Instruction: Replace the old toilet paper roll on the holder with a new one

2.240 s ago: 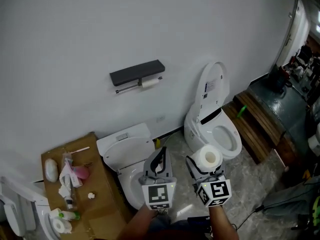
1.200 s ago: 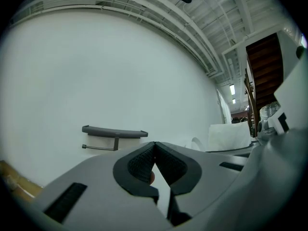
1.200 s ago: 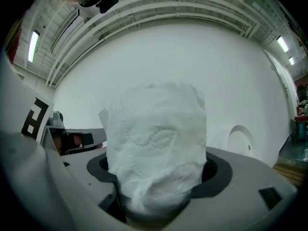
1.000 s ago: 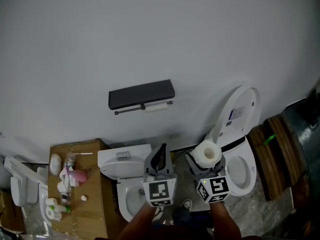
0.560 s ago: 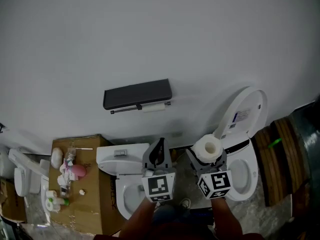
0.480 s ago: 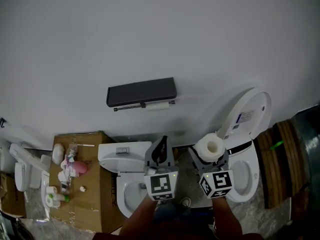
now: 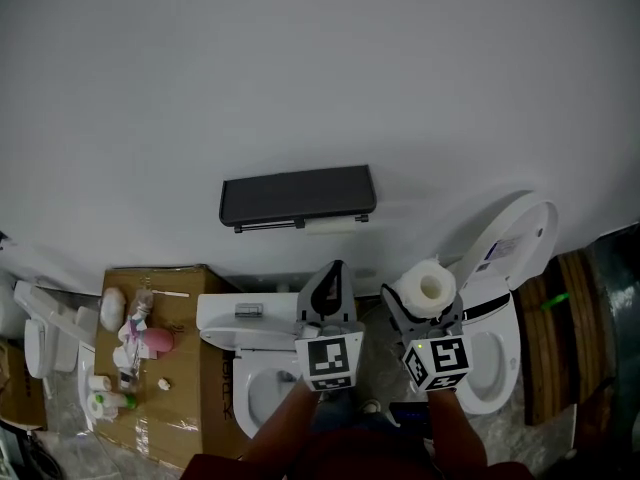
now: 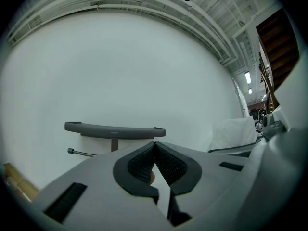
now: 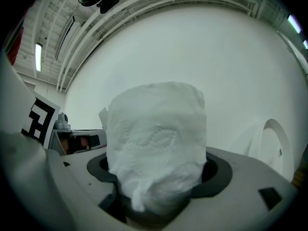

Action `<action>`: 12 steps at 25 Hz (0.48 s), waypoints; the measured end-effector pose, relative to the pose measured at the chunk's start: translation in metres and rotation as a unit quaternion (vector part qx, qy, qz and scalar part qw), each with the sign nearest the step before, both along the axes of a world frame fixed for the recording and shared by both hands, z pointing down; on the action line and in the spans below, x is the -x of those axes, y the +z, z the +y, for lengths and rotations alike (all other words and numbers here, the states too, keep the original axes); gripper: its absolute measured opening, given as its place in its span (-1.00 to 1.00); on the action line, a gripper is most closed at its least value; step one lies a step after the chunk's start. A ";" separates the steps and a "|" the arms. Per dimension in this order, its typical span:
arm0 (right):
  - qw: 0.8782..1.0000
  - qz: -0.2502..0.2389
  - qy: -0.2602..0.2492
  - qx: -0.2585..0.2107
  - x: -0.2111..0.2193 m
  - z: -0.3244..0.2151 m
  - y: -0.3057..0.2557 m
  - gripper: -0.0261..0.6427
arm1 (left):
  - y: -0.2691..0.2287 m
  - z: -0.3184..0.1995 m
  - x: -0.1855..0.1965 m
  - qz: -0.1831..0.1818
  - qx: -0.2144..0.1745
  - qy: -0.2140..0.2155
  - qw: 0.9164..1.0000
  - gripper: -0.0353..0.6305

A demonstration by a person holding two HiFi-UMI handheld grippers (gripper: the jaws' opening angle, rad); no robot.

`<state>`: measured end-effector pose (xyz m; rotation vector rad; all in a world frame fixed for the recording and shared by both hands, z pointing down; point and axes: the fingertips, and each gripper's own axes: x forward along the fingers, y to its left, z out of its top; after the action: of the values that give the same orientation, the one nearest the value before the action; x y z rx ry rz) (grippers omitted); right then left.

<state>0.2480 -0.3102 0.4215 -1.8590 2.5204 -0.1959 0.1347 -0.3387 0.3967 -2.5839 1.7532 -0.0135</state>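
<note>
On the white wall hangs a dark grey holder with a shelf top and a thin bar below it. The old roll, nearly used up, sits on the right part of that bar. My right gripper is shut on a full new white roll that stands upright between the jaws and fills the right gripper view. My left gripper is shut with nothing in it, its black pads meeting at the tips. Both grippers point level at the wall, below the holder.
Two white toilets stand below: one with a cistern under my left gripper, one with a raised lid at the right. A cardboard box with small toiletries is at the left. Dark wooden steps lie at the far right.
Both grippers have moved toward the wall together, and the holder now sits closer and larger in the head view. The new roll stays in the right gripper; the left stays shut.
</note>
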 end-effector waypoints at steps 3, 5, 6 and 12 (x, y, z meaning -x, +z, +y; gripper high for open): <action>1.000 0.001 -0.008 -0.001 0.010 -0.012 0.000 0.30 | 0.004 -0.013 0.006 0.001 0.003 -0.004 1.000 -0.85; 1.000 0.002 -0.014 0.001 0.016 -0.017 0.002 0.30 | 0.006 -0.018 0.010 0.002 0.006 -0.008 1.000 -0.85; 1.000 0.003 -0.016 0.003 0.018 -0.018 0.003 0.30 | 0.007 -0.021 0.012 0.003 0.007 -0.011 1.000 -0.85; 1.000 0.005 -0.018 0.014 0.016 -0.028 0.013 0.30 | 0.017 -0.036 0.016 0.108 0.068 -0.002 0.992 -0.85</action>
<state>0.2318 -0.3386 0.4343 -1.8290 2.5738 -0.2247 0.1183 -0.3749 0.4133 -2.7718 1.8880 0.1565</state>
